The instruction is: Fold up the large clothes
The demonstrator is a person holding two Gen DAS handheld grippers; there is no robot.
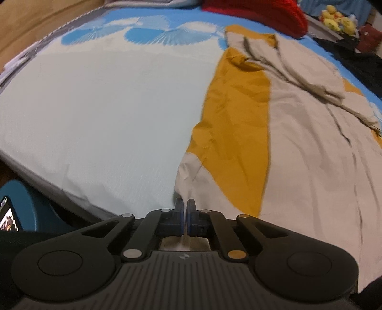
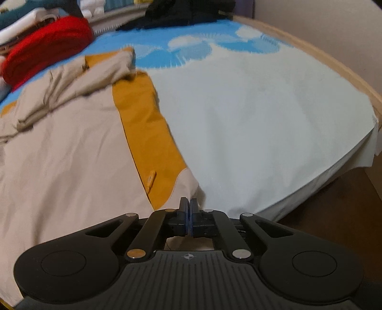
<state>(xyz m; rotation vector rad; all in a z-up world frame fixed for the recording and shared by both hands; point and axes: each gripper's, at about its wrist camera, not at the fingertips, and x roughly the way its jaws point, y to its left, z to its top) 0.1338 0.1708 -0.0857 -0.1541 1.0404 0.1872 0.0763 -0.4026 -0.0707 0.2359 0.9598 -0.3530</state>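
A large beige and mustard-yellow garment (image 1: 298, 147) lies spread on the bed, sleeves bunched at its far end. My left gripper (image 1: 185, 205) is shut on the garment's near left hem corner, with beige cloth pinched between the blue pads. In the right wrist view the same garment (image 2: 71, 147) lies to the left. My right gripper (image 2: 189, 205) is shut on its near right hem corner, by the yellow side panel.
The bed sheet (image 1: 107, 107) is pale with a blue shell pattern at the far end. A red folded item (image 1: 262, 12) and dark clothes (image 2: 188, 12) lie at the head. The wooden bed frame (image 2: 334, 66) runs along the right. Yellow plush toys (image 1: 336, 19) sit beyond.
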